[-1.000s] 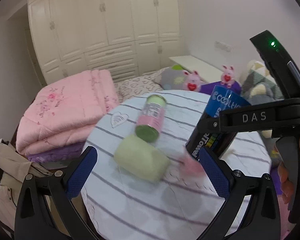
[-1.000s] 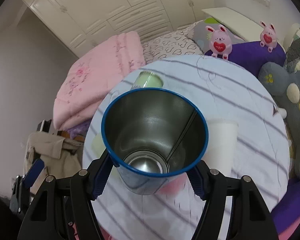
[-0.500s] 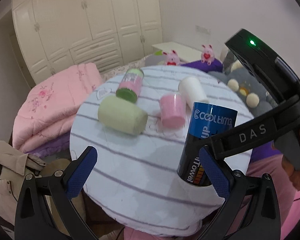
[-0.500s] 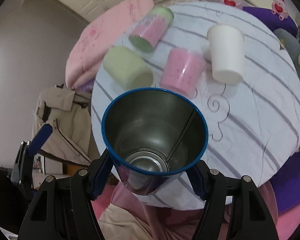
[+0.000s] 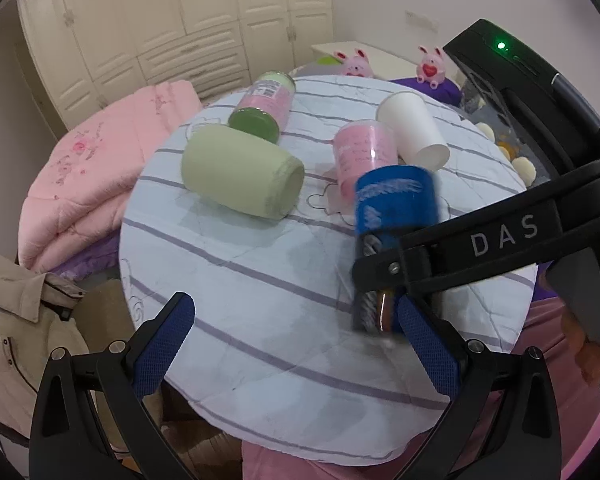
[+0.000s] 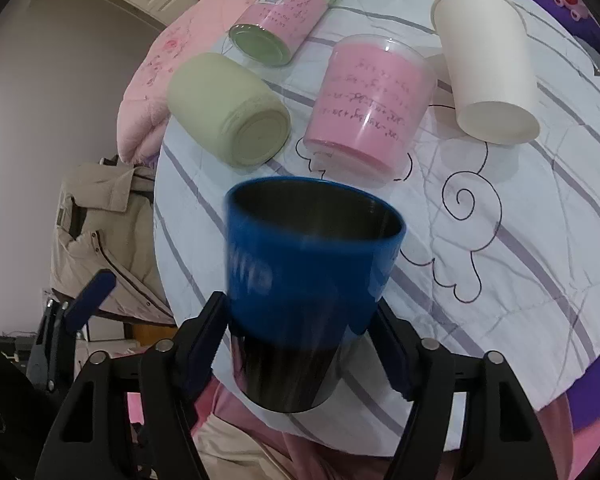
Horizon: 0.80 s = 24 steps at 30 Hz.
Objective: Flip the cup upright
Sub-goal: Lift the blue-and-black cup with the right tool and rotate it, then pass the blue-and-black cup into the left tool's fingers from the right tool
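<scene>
The right tongs [image 6: 300, 344] clamped the blue cup [image 6: 308, 264], upright with its mouth toward twelve o'clock; the left tongs [image 5: 300, 348] gaped wide, holding nothing.

Both wrist views overlook round table [image 5: 260, 280], close

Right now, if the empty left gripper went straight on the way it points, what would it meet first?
Probably the striped tablecloth on the round table: the left gripper points at bare cloth. The pale green cup lies farther along, the blue cup to its right. Depth is unclear.
</scene>
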Available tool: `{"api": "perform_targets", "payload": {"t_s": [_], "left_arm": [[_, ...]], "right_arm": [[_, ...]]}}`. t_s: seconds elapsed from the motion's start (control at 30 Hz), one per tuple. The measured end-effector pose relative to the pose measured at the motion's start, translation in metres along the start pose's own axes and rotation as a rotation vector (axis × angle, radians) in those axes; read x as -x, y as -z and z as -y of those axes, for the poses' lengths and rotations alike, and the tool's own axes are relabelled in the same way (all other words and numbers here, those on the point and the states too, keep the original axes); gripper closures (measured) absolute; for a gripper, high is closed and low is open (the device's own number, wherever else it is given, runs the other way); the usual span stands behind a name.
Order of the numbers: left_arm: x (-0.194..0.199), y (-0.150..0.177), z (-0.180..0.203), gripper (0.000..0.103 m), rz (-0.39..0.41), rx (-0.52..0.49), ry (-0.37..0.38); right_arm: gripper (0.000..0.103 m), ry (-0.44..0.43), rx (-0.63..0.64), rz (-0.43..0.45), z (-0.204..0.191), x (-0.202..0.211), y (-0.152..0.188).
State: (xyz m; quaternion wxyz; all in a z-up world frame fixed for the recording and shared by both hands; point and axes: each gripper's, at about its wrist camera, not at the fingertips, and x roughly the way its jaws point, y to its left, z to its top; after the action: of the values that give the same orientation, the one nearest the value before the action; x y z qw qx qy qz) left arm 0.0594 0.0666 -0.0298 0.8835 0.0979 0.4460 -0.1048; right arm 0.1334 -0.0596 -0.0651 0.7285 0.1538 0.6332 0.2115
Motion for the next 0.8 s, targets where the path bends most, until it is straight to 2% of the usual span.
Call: {"api": "perform_targets", "payload": {"t_s": [0.2, 0.43, 0.6, 0.8], "left_arm": [[-0.005, -0.004, 0.005, 0.0, -0.011, -0.01, 0.031], [-0.007, -0.014, 0.017, 0.0, -0.015, -0.012, 0.061], [-0.012, -0.028, 0.033, 0.0, -0.032, -0.001, 0.118], [-0.03, -0.042, 0.055, 0.0, -0.082, -0.013, 0.111]], "right_arm": [[0.022, -0.064, -0.001, -0.009, 0.01, 0.0, 0.003], [0.022, -0.071, 0.017, 0.075, 0.019, 0.02, 0.007], [0.022, -0.019, 0.044, 0.209, 0.035, 0.06, 0.014], [0.022, 0.12, 0.02, 0.323, 0.066, 0.088, 0.02]]}}
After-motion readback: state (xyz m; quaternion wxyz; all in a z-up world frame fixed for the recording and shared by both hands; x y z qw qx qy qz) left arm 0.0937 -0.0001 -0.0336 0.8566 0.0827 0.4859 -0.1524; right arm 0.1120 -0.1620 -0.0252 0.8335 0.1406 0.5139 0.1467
